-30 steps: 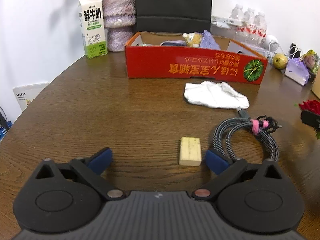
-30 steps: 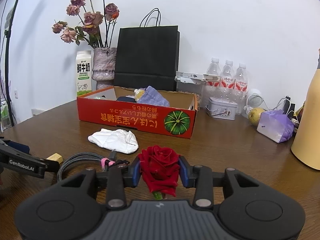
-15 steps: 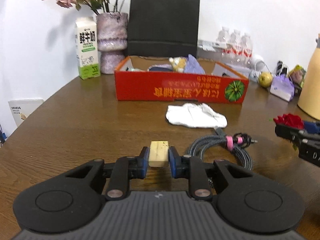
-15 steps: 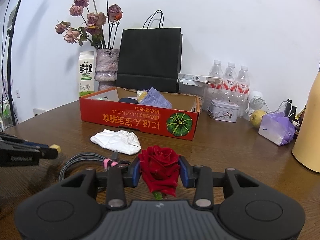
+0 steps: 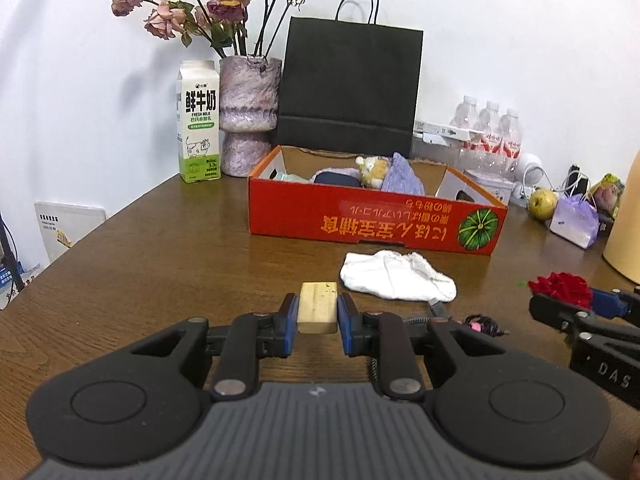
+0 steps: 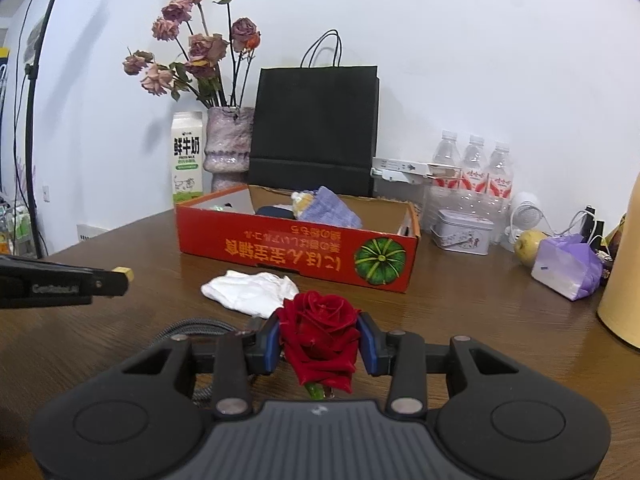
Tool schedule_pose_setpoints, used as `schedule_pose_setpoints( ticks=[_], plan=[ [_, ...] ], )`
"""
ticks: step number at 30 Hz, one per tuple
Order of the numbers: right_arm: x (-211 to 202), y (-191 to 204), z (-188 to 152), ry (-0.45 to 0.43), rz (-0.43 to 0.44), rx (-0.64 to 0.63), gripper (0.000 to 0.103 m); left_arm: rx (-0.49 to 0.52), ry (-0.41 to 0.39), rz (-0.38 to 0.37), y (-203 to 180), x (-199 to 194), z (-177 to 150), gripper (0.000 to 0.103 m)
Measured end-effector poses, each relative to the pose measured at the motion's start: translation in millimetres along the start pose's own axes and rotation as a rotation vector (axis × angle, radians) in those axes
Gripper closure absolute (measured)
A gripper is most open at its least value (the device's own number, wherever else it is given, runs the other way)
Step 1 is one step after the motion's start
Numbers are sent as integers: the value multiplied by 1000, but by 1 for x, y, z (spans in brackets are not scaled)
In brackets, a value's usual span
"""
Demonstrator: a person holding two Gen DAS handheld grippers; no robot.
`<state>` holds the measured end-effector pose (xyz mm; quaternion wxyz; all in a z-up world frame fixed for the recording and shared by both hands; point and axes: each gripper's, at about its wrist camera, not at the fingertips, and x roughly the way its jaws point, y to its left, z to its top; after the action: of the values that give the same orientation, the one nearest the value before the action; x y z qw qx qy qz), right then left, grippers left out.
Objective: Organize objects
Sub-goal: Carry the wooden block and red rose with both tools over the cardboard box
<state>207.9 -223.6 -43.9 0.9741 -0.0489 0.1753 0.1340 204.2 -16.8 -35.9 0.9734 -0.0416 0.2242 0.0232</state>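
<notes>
The brown wooden counter point(image 5: 160, 264) carried everything. At its back a black paper bag point(image 5: 350, 88) stood against the wall, and in front of it sat the red cardboard box point(image 5: 372, 224), open at the top, with a pumpkin picture on its front wall. Inside the box lay a lavender knitted cloth point(image 5: 402, 178), a small yellowish plush toy point(image 5: 374, 168) and a dark blue item point(image 5: 334, 179), crowded together toward the back. Left of the bag a mottled purple vase point(image 5: 248, 116) held dried roses point(image 5: 224, 4), with a milk carton point(image 5: 199, 122) just beside it. Three water bottles point(image 6: 474, 168) stood to the right of the box, a printed tin point(image 6: 464, 232) in front of them. A crumpled white cloth point(image 5: 396, 276) lay on the counter just before the box. The left tongs point(image 5: 318, 318) were clenched on a pale wooden block point(image 5: 318, 308), held above the counter. The right tongs point(image 6: 318, 344) were clenched on a red rose point(image 6: 318, 328), also short of the box
</notes>
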Motion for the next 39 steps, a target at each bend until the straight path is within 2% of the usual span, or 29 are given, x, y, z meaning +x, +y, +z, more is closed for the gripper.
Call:
schedule_pose_setpoints(
  ticks=[12, 19, 32, 39],
  plan=[
    [10, 13, 27, -54, 52, 14, 66, -5, -53, -3, -11, -3, 29, 81],
    [20, 10, 51, -99, 49, 24, 66, 3, -92, -3, -19, 4, 52, 81],
    [51, -5, 80, -119, 22, 46, 66, -15, -122, -7, -33, 36, 85, 81],
    [74, -11, 89, -126, 27, 51, 66, -44, -106, -14, -31, 61, 95, 81]
  ],
)
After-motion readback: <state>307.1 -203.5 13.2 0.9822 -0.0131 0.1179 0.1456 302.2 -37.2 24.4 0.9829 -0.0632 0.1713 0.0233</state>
